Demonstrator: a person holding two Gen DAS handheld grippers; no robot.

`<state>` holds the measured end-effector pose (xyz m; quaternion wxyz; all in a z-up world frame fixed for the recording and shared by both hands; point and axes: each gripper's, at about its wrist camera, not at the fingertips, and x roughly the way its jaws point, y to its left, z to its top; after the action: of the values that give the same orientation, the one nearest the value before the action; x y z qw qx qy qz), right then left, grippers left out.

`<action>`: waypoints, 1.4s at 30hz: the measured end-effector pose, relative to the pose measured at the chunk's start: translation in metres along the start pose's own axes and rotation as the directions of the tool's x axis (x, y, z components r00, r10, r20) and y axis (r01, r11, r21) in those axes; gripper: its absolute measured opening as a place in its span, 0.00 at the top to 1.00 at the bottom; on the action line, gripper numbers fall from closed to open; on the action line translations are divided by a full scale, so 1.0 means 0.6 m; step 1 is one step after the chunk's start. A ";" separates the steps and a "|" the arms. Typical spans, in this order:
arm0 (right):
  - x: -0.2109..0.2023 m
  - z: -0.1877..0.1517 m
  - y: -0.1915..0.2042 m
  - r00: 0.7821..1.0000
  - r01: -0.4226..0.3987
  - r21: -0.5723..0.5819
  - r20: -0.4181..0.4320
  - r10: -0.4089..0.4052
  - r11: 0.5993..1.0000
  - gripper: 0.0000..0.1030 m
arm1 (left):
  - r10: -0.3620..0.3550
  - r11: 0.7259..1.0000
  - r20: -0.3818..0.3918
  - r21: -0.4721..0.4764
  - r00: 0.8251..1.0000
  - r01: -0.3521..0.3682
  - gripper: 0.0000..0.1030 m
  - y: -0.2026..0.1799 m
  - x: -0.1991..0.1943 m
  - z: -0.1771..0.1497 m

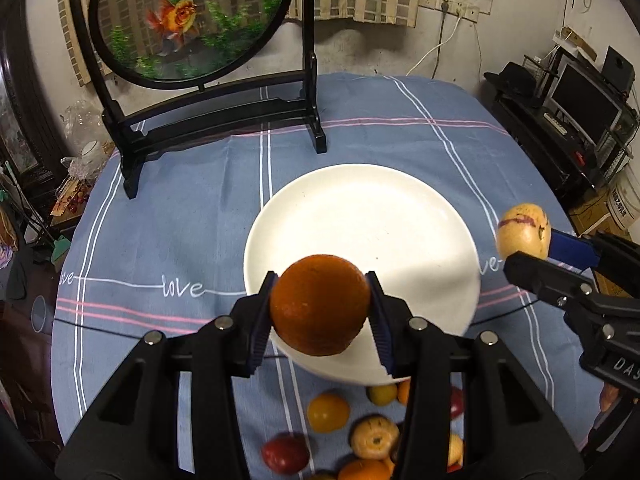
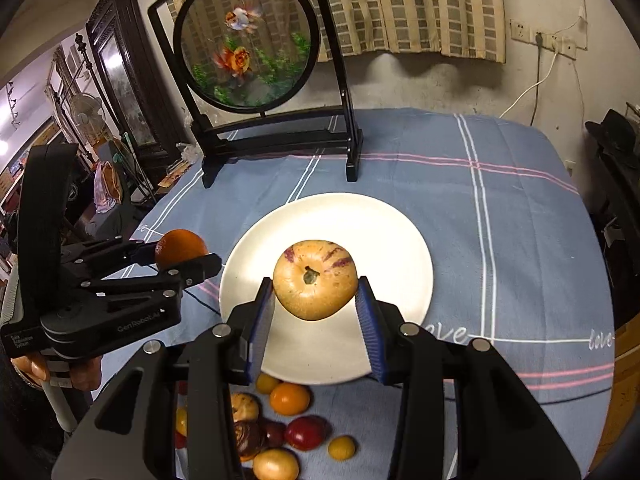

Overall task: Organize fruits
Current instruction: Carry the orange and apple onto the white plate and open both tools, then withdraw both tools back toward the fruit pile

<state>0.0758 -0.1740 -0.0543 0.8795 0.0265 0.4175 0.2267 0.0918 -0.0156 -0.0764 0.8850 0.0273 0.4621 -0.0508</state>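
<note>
Nearest, loose fruits (image 2: 296, 432) lie on the tabletop (image 2: 500, 240); my left gripper (image 1: 320, 312) jaws clamp a firm, round orange (image 1: 320, 304) across its middle, my right gripper (image 2: 316, 304) jaws a smooth, bruisable yellow fruit (image 2: 315, 278), both above the plate (image 2: 400, 240) beyond.

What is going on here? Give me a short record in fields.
left gripper: shut on the orange
right gripper: shut on the yellow purple-streaked fruit
plate: white, nothing on it, below both held fruits
loose fruits: red, orange and yellow, on the cloth near the plate's edge
tablecloth: blue, striped
behind plate: goldfish screen
</note>
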 end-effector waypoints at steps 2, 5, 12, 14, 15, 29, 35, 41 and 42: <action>0.017 0.005 -0.005 1.000 0.001 0.002 -0.015 -0.001 1.000 0.60 | 0.003 1.000 -0.009 0.002 1.000 -0.003 0.57 0.001 0.013 0.004; 0.042 0.008 -0.010 0.999 -0.003 0.004 -0.040 0.003 1.000 0.60 | 0.014 1.000 -0.025 0.013 1.000 -0.014 0.57 0.002 0.038 0.011; 0.111 0.006 -0.030 0.993 0.006 0.013 -0.117 -0.005 1.000 0.60 | 0.034 0.999 -0.091 0.026 0.995 -0.031 0.57 0.006 0.107 0.019; 0.129 0.002 -0.039 0.990 0.010 0.020 -0.139 -0.007 1.000 0.60 | 0.035 0.999 -0.111 0.036 0.993 -0.031 0.57 0.005 0.126 0.017; 0.139 0.001 -0.043 0.989 0.017 0.024 -0.149 -0.014 1.000 0.60 | 0.038 0.999 -0.121 0.039 0.992 -0.034 0.57 0.004 0.135 0.016; 0.210 0.008 -0.049 0.971 -0.006 -0.020 -0.238 0.001 1.000 0.59 | 0.050 0.999 -0.192 0.002 0.980 -0.051 0.56 0.007 0.194 0.024; 0.222 0.009 -0.039 0.957 0.027 -0.077 -0.285 -0.048 0.997 0.42 | 0.074 0.997 -0.171 0.007 0.983 -0.074 0.29 0.015 0.185 0.027; 0.164 0.029 -0.050 0.977 0.009 -0.026 -0.213 -0.014 1.000 0.40 | 0.080 0.996 -0.132 -0.031 0.988 -0.085 0.26 0.030 0.143 0.031; 0.155 0.029 -0.050 0.979 0.002 -0.016 -0.205 -0.005 1.000 0.40 | 0.078 0.996 -0.119 -0.042 0.990 -0.084 0.25 0.032 0.131 0.030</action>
<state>0.1513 -0.1593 -0.1174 0.8325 -0.0043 0.5040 0.2301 0.1534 -0.0030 -0.1303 0.8581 0.0281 0.5128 -0.0021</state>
